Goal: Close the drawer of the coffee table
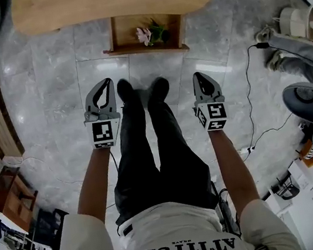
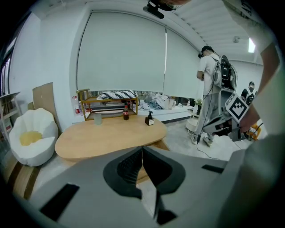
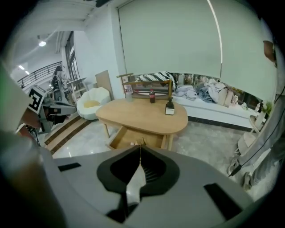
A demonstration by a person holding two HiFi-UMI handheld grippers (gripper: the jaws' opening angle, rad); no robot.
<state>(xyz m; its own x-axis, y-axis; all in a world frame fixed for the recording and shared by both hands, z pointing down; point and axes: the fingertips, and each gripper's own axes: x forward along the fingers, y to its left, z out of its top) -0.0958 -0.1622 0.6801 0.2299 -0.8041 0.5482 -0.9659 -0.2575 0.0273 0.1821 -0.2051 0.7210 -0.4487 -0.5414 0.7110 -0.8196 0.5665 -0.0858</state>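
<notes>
Both tongs are closed on nothing: left gripper [image 1: 103, 87], right gripper [image 1: 201, 78]. The pulled-out light wooden drawer [image 1: 144, 49] under the oval wooden coffee table [image 1: 106, 2] is dead ahead of me, well apart, centred between them, with its front panel crosswise. I judge neither hand is nearer, so the push goes straight forward.

Left gripper [image 2: 142, 149] jaws together, empty; beyond, coffee table [image 2: 102, 136] bearing what looks like a cola bottle [image 2: 126, 112]

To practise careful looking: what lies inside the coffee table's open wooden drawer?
A pink flower sprig with green leaves; the wooden drawer's back is hidden under the oval tabletop.
</notes>
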